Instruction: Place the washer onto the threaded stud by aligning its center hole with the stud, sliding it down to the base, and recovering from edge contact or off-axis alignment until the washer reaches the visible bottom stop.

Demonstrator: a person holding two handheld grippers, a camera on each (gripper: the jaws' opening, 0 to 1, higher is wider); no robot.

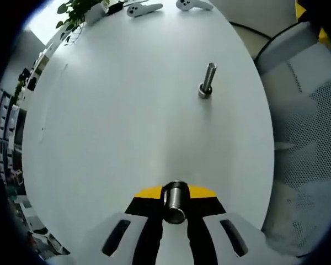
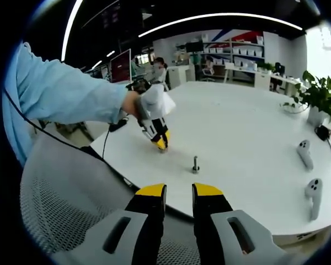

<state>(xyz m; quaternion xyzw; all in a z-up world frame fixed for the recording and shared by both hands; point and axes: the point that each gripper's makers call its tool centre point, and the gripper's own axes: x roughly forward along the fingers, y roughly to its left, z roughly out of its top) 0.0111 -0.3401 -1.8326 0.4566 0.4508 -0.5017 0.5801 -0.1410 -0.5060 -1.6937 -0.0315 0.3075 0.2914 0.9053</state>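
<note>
Open-plan office, large white oval meeting table (image 2: pixel 248 127), mesh-backed office chair (image 2: pixel 60 204) pulled up to it, potted plant (image 2: pixel 320 99) on the tabletop, rows of desks with monitors (image 2: pixel 121 65) behind, shelving with storage boxes (image 2: pixel 237 49) along the far wall, curved ceiling light strips (image 2: pixel 220 16)

You have a broad white surface (image 2: pixel 248 127) before you. The threaded stud (image 1: pixel 207 80) stands upright on it near the middle. Two white controllers (image 2: pixel 304 153) lie toward the right edge, and a potted plant (image 2: pixel 319 99) sits on the far right corner.
</note>
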